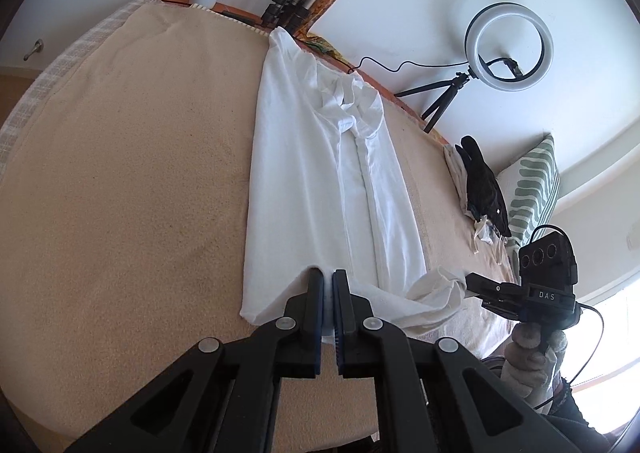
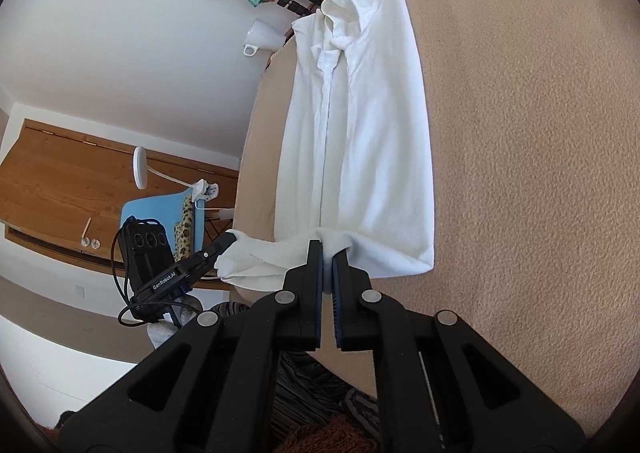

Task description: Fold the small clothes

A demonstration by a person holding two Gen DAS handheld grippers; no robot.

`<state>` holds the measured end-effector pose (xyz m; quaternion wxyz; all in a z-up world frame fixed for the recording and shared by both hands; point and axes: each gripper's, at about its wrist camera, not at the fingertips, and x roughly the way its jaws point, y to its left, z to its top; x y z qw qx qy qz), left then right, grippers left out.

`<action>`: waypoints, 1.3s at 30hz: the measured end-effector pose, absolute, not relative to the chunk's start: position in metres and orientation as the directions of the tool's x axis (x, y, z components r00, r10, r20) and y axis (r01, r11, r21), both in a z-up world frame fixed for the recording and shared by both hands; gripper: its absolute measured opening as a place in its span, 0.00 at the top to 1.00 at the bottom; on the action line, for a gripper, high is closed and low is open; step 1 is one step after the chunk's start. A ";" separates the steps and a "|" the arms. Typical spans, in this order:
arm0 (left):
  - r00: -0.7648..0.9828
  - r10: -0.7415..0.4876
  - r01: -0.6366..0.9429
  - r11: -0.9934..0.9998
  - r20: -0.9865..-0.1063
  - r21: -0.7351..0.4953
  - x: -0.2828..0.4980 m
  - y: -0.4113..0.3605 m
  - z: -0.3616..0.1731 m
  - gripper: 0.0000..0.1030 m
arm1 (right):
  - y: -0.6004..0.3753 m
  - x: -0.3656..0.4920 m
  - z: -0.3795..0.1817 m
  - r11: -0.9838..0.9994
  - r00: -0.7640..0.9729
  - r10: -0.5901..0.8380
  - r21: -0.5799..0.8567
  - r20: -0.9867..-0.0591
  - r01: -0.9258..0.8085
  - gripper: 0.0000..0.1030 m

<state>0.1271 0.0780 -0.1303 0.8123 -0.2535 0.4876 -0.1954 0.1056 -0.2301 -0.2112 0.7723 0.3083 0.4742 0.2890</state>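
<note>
Holding white shirt (image 1: 320, 173) hem, shirt flat on beige desk (image 1: 120, 193) | left tongs (image 1: 327, 277) and right tongs (image 2: 327, 247) both pinching hem at 6 o'clock | next, I judge: carry hem toward collar at 12.

Left tool (image 1: 327, 275) and right tool (image 2: 327, 247) — both pinched nearly closed on cloth.

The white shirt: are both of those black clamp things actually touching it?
Touching. The left wrist view shows the left gripper with its fingers closed on the white shirt hem; the right wrist view shows the right gripper pinching the hem likewise.
</note>
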 end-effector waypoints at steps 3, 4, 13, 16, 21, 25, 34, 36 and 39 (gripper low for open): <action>0.442 -0.554 0.063 0.804 -0.706 -0.591 0.146 0.077 -0.136 0.99 | -0.236 0.123 -0.211 0.641 0.389 0.736 0.755 -0.554 -0.138 0.95; 0.437 -0.550 0.061 0.808 -0.712 -0.586 0.152 0.077 -0.138 0.99 | -0.237 0.129 -0.211 0.643 0.390 0.734 0.755 -0.556 -0.132 0.95; 0.416 -0.529 0.031 0.821 -0.739 -0.570 0.184 0.078 -0.157 0.98 | -0.244 0.167 -0.221 0.652 0.390 0.714 0.756 -0.582 -0.066 0.95; 0.412 -0.528 0.021 0.821 -0.743 -0.571 0.187 0.080 -0.161 0.95 | -0.244 0.171 -0.223 0.657 0.387 0.711 0.750 -0.587 -0.071 0.94; 0.461 -0.535 -0.006 0.796 -0.708 -0.605 0.186 0.096 -0.155 0.69 | -0.251 0.177 -0.226 0.648 0.399 0.709 0.761 -0.581 -0.042 0.91; 0.494 -0.508 0.039 0.824 -0.706 -0.566 0.179 0.104 -0.143 0.70 | -0.259 0.170 -0.218 0.699 0.430 0.664 0.712 -0.612 -0.066 0.72; 0.473 -0.437 0.148 0.896 -0.765 -0.420 0.195 0.078 -0.151 0.70 | -0.247 0.163 -0.207 0.829 0.468 0.545 0.530 -0.695 -0.178 0.71; 0.476 -0.427 0.169 0.903 -0.769 -0.396 0.201 0.071 -0.153 0.70 | -0.238 0.166 -0.206 0.843 0.472 0.532 0.492 -0.703 -0.217 0.71; 0.471 -0.410 0.193 0.912 -0.781 -0.362 0.207 0.062 -0.157 0.70 | -0.229 0.175 -0.206 0.858 0.480 0.512 0.455 -0.712 -0.240 0.71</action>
